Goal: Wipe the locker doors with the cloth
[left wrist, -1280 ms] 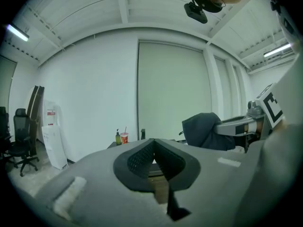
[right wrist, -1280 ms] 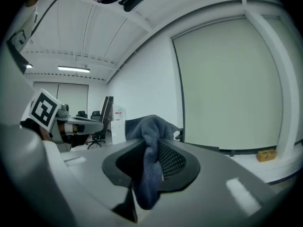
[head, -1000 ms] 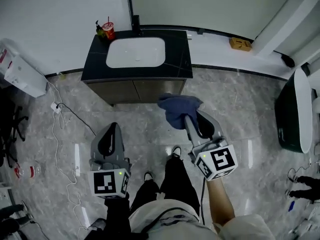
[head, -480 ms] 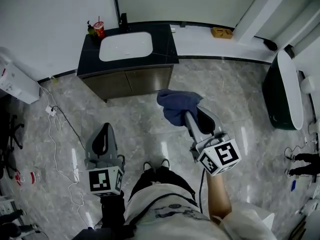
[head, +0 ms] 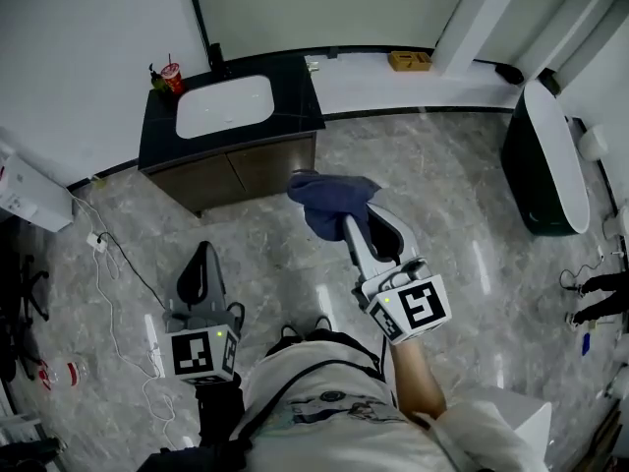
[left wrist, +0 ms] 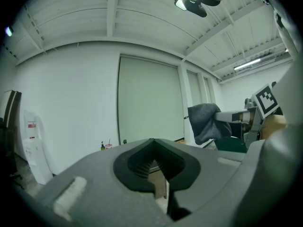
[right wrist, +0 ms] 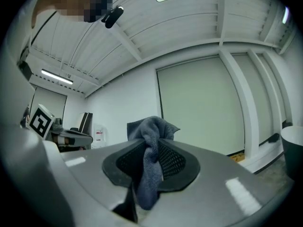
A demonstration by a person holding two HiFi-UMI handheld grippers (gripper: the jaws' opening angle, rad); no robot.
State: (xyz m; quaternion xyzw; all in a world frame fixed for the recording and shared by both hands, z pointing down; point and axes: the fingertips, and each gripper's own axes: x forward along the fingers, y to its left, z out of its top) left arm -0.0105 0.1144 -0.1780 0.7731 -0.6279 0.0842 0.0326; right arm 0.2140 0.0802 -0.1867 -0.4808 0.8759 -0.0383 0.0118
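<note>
**Item 1: cloth** (head: 326, 201), dark blue. It is pinched between the 2 jaws of the right gripper (head: 356, 226). In the right gripper view the cloth (right wrist: 150, 136) fills the gap between the ribbed pads, with a bunch standing out past the tips and a tail hanging back toward the camera. In the head view the bulk sits beyond the tips, above the grey marble floor (head: 462, 234) and just in front of the vanity cabinet (head: 246, 165).

**Item 2: right gripper** (right wrist: 151, 148). Its jaws are clamped on the cloth.

**Item 3: left gripper** (head: 203, 262), held low and well apart from the cloth. Its jaws (left wrist: 154, 148) appear drawn together, with only a thin sliver showing lower down and nothing between them.

**Item 4: surroundings.** A white basin (head: 224, 106) and 1 red cup (head: 173, 73) on the cabinet, and a pale green wall panel (head: 324, 8).
</note>
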